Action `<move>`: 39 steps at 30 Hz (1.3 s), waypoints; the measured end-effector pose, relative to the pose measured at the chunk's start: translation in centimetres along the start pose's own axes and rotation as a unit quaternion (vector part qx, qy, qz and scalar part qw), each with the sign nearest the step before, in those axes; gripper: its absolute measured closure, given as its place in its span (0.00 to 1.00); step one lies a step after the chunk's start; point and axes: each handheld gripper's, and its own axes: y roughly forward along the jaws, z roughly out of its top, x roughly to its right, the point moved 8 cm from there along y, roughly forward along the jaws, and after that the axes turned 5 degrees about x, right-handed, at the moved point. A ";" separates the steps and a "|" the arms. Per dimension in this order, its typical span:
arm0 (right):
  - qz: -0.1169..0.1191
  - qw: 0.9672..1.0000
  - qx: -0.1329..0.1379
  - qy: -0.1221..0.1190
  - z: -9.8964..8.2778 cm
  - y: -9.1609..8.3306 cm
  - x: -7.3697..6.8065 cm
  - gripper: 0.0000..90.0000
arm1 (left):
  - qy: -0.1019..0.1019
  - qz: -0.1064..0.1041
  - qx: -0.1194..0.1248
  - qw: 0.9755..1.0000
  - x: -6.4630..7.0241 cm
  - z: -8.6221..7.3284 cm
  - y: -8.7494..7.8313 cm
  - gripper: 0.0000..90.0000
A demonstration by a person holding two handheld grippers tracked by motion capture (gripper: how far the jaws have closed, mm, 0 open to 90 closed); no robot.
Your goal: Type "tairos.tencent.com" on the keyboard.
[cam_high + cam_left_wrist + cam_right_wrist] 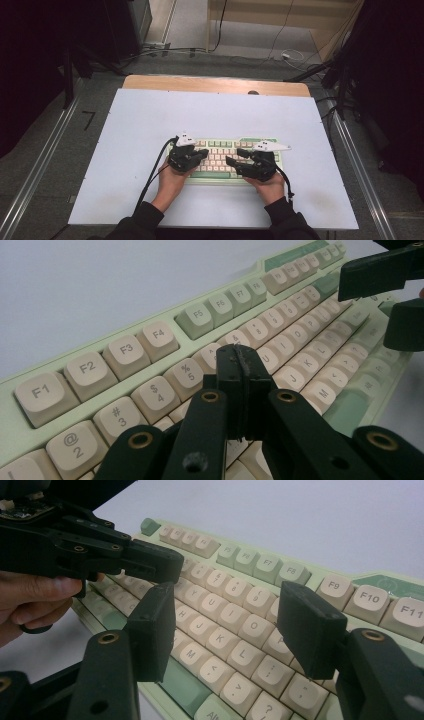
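left claw (239, 371) is pinched fully closed with nothing between its jaws, its joined tip hanging just above the keyboard (150, 347) near the middle letter rows, close to the number row. that blunt double tip looks wider than a single keycap (186, 374), so my guess is that a downward poke from here could catch two neighbouring keys at once, or slide off a rounded cap and land in the gap beside it. right claw (225, 630) stands open and empty over the right half of the keyboard, one jaw above the lower letter row and the other over the keys nearer the far-right block; if it drops as it is, each jaw could press a different key. the two claws sit near each other over the keyboard's centre, and a sideways move by either could knock them together. the keyboard lies flat on the white table (150, 120), at its near edge, loose, so a hard push might shove it along.
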 end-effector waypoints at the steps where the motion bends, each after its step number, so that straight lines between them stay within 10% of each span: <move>1: 0.000 1.000 0.000 0.000 0.0 0.0 0.0 0.43 | 0.002 0.002 -0.002 1.000 -0.1 0.0 0.0 1.00; 12: 0.001 1.000 -0.002 -0.002 -0.1 0.0 -0.1 0.43 | 0.000 0.000 -0.007 1.000 0.0 -0.2 0.3 1.00; 23: -0.003 1.000 0.003 0.000 0.1 -0.2 0.2 0.43 | -0.045 0.011 0.073 0.996 -2.3 0.9 -4.2 0.48; 34: -0.008 1.000 0.001 -0.006 0.0 -0.4 0.3 0.44 | -0.079 0.029 0.083 0.993 -4.9 -1.4 -6.8 0.41; 39: -0.020 0.999 0.008 -0.032 0.0 -0.9 0.1 0.82 | -0.083 0.035 0.096 0.991 -5.2 -1.7 -7.6 0.42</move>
